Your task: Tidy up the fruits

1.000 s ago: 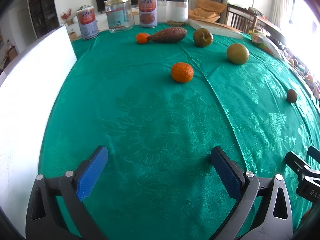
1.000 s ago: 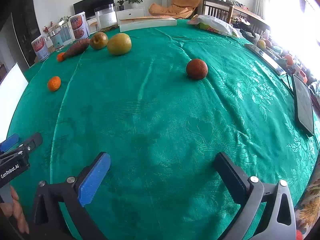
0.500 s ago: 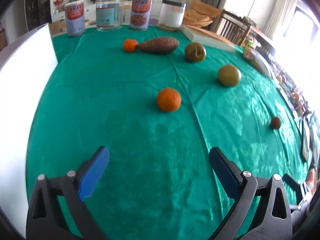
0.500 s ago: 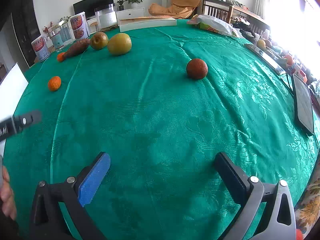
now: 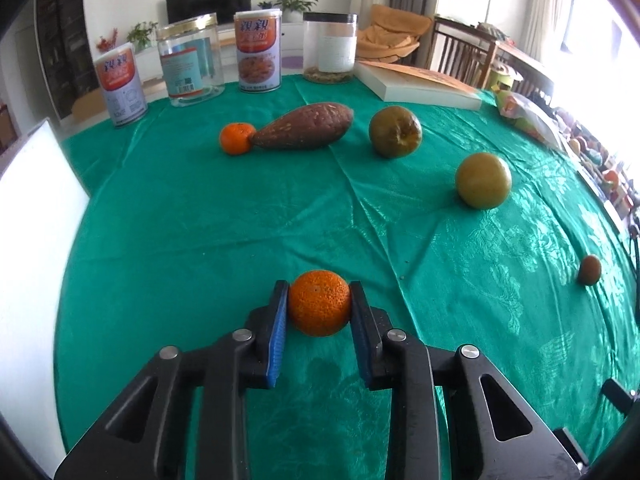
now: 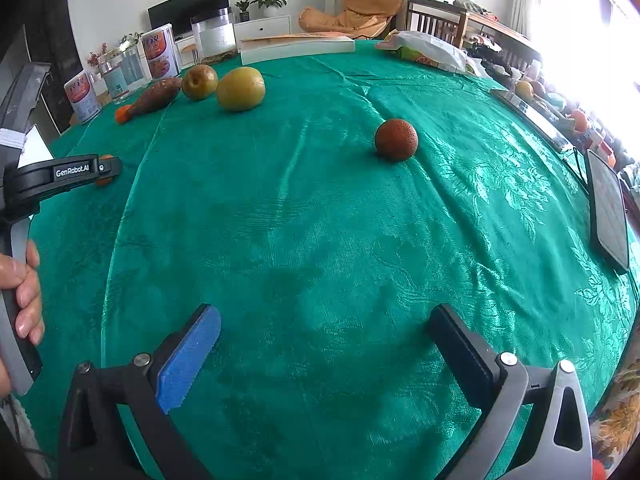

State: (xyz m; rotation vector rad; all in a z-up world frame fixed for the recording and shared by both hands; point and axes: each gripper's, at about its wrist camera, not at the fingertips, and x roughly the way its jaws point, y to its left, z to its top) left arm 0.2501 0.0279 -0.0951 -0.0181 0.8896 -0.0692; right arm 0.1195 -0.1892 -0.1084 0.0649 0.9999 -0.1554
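Within the last second the left gripper (image 5: pixel 319 306) has travelled across the green tablecloth (image 5: pixel 200 220) toward the near orange (image 5: pixel 319 303), and its jaws, wide apart a moment ago, have just closed on that fruit. The 2 blue pads (image 5: pixel 279 330) now press the orange's left and right sides, so the fruit is clamped between them; it appears to rest on the cloth or just above it, which the views do not settle. For the task this likely means the 1st fruit is secured and ready to be carried to wherever the fruits are being grouped.

The orange sits toward the near-left part of the table. At the far edge lie a smaller orange (image 5: pixel 236 138) touching the tip of a sweet potato (image 5: pixel 306 126), with 2 greenish fruits (image 5: pixel 395 131) to the right of them, and a small brown fruit (image 5: pixel 589 270) toward the right edge.

The right gripper (image 6: pixel 320 356) has kept its place, jaws spread wide over bare cloth, holding and touching nothing. A hand (image 6: pixel 22 292) grips the left tool's handle at the left edge of the right wrist view.
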